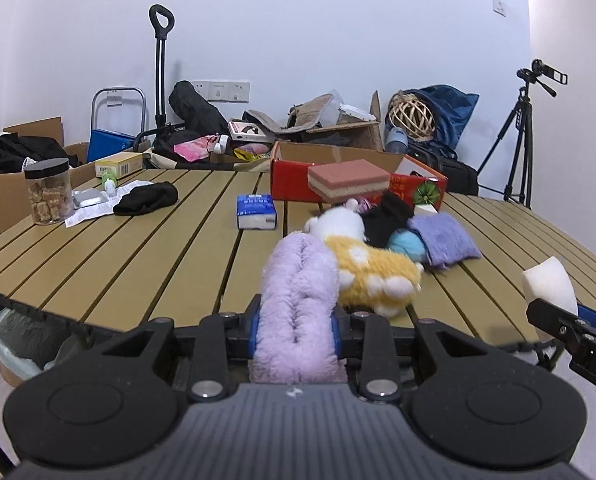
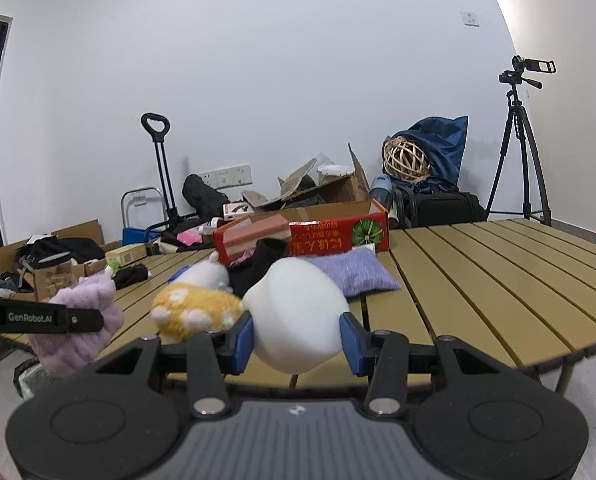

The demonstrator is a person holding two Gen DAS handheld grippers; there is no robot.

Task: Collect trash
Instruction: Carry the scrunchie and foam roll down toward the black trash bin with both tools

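Blue fingers [image 1: 335, 330] clamp fluffy lilac cloth [image 1: 298, 300] — apparently level.

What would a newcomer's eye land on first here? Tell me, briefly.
First, the lilac fluffy cloth clamped in the left hand-held gripper and the white foam piece clamped in the right hand-held gripper, both at the slatted table's near edge. Behind them sits a heap of plush items with a yellow spotted toy, then a red box.
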